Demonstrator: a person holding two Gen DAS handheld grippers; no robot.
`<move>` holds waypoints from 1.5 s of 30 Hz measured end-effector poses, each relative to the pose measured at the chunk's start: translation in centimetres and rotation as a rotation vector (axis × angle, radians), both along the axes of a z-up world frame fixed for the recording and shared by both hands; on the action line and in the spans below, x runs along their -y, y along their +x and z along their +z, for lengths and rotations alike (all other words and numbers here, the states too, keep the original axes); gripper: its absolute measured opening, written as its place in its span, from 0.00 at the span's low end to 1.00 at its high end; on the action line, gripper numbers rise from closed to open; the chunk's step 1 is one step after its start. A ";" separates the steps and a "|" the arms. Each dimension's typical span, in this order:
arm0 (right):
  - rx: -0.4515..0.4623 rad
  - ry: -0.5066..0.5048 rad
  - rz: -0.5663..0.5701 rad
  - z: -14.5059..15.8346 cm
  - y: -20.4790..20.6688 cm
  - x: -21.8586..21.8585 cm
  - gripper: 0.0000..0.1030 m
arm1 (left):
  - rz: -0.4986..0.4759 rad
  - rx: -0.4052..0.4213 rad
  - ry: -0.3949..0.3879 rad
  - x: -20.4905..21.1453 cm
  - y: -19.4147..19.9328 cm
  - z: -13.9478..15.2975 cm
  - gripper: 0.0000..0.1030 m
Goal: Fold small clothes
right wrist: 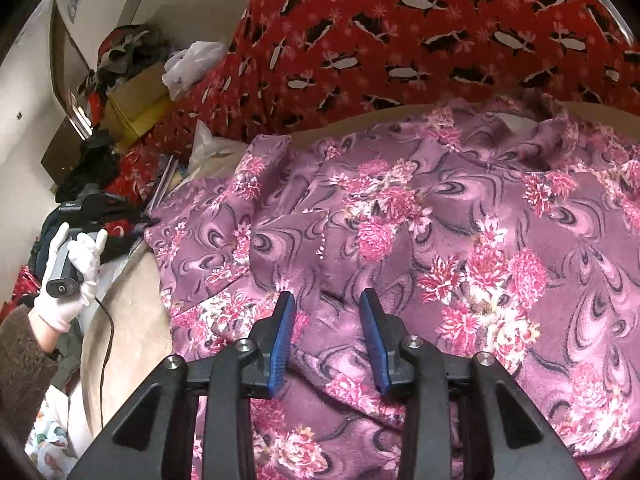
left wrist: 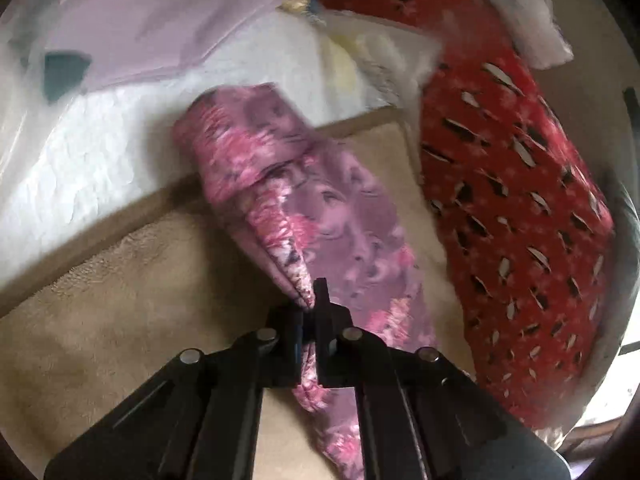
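A purple garment with pink flowers [right wrist: 400,220] lies spread on a beige surface [left wrist: 120,300]. My left gripper [left wrist: 310,304] is shut on a folded edge of the purple garment [left wrist: 280,200] and holds it lifted, the cloth hanging in a long fold. My right gripper [right wrist: 328,304] is open, its blue pads [right wrist: 282,340] just above the spread garment, holding nothing. In the right wrist view the left gripper [right wrist: 132,220] shows at the garment's left edge, held by a white-gloved hand [right wrist: 80,276].
A red penguin-print blanket [right wrist: 400,40] lies behind the garment and also shows in the left wrist view [left wrist: 520,220]. White plastic bags and pale folded cloth [left wrist: 140,40] lie beyond. A cardboard box [right wrist: 136,104] and piled clutter stand at far left.
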State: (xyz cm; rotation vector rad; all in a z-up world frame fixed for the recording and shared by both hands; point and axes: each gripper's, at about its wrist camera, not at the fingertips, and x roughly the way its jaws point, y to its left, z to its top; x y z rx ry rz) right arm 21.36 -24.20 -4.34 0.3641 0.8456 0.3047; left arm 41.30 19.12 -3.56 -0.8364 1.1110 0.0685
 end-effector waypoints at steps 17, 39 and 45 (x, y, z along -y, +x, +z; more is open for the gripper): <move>-0.017 -0.124 -0.149 4.6 -4.1 7.4 0.48 | -0.483 0.306 0.157 21.2 -6.6 15.4 0.02; -0.050 -0.092 -0.266 2.9 -7.3 15.1 0.66 | -0.701 0.097 -0.117 28.4 -14.7 4.5 0.29; 0.106 -0.135 -0.039 8.5 -5.2 7.9 0.67 | -0.482 0.049 -0.147 20.6 -14.2 2.2 0.47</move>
